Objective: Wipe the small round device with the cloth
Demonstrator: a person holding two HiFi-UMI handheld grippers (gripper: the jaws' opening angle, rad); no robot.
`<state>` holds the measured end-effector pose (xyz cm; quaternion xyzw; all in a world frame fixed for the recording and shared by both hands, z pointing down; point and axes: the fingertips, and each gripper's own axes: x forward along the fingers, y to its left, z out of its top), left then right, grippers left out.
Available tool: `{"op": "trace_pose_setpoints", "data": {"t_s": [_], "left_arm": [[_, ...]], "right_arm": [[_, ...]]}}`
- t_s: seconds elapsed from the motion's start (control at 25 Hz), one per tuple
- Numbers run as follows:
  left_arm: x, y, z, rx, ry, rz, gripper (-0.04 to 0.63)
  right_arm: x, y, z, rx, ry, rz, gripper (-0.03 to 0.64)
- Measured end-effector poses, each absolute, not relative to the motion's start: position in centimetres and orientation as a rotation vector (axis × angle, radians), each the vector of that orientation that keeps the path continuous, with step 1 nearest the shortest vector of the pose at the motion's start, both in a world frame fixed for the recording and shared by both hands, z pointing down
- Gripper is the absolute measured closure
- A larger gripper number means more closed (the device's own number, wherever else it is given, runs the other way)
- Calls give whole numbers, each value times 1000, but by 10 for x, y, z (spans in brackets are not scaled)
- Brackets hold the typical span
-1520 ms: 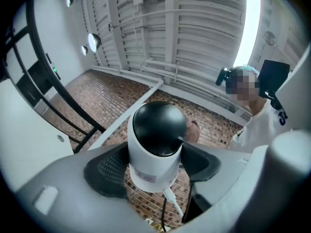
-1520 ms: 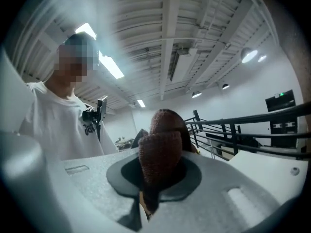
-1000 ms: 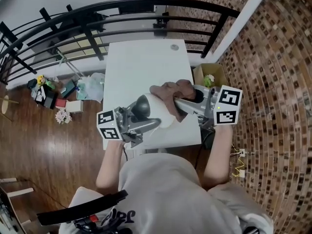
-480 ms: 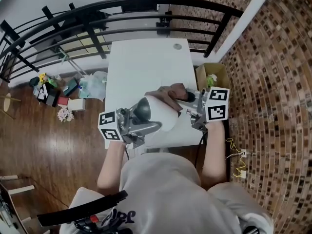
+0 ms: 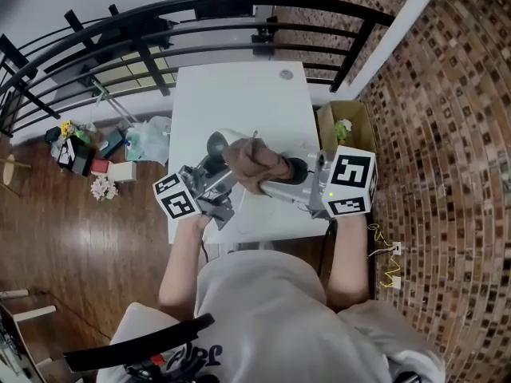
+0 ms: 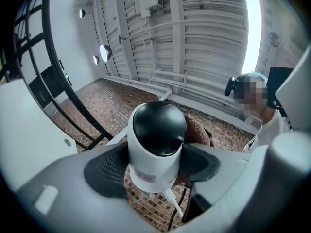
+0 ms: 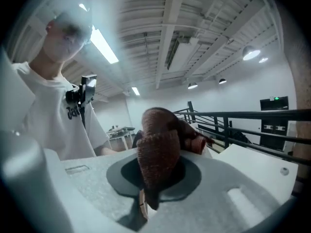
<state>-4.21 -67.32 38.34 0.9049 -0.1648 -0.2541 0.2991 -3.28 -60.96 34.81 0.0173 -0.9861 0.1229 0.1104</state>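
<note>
Since a second ago, brings the brown cloth [image 5: 255, 162] from above the right edge of the white table [image 5: 239, 94] to above its middle, against the small round camera [image 5: 215, 144], itself carried farther from the table's near edge and tipped. Grips that camera's white body in the left gripper [image 5: 214, 166], jaws spread wide and pressed on both its sides, black dome end outermost, cable [image 6: 171, 205] dangling below. Pinches a bunched fold of the cloth in the right gripper [image 5: 275, 175], jaws closed on it. Holds both up above the table, resting on no part of it.

Risks, by judgement: pushing too hard with the cloth and twisting the smooth rounded body out of the pads; snagging the cable; losing the bunched cloth under drag, or wiping with only its edge.

Counts: one camera, one cloth, two grippers, one table, one small disc [image 5: 286, 76] near the table's far edge, one cardboard box [image 5: 343, 122] just beside its right edge.
</note>
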Motion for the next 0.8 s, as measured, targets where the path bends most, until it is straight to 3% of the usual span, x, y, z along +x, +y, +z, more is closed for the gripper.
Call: {"op": "trace_pose_setpoints", "data": {"t_s": [0.44,0.8], "left_arm": [[-22,-630,381,2449,-168,-605,235],[-14,-615,344,2389,5,-772,235]], "right_arm": [[16,-672,376,444,-2926,653,591],[1,-657,418,237,-2984,1027,591]]}}
